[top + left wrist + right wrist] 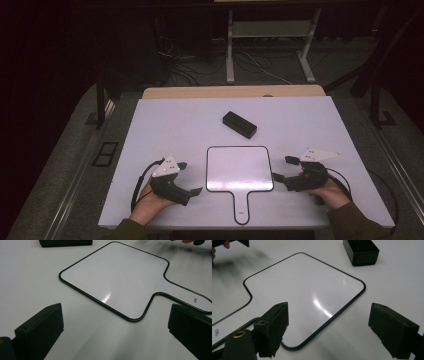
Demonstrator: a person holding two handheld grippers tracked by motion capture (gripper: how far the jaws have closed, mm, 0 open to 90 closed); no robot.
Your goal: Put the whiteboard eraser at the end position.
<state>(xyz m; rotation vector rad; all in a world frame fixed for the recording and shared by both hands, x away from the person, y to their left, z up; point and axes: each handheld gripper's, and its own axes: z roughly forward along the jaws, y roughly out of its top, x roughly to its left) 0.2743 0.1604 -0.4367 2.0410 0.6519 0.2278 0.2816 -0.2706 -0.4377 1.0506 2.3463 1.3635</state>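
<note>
High view: paddle whiteboard (240,169) lies flat on the white surface (165,125), handle toward the person; black eraser block (239,124) beyond it. Left tongs (191,178) just left of the board, right tongs (283,168) just right (both agape, gripping nothing).

Left gripper view: board between spread jaws, untouched.

Right gripper view: jaws straddle the board's corner, apart from it.

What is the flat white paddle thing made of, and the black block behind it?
The paddle board looks like glossy whiteboard plastic: light glints off it, and a thin black rim runs round it. The black block seems matte hard plastic or foam; it is too dark to tell which.
</note>
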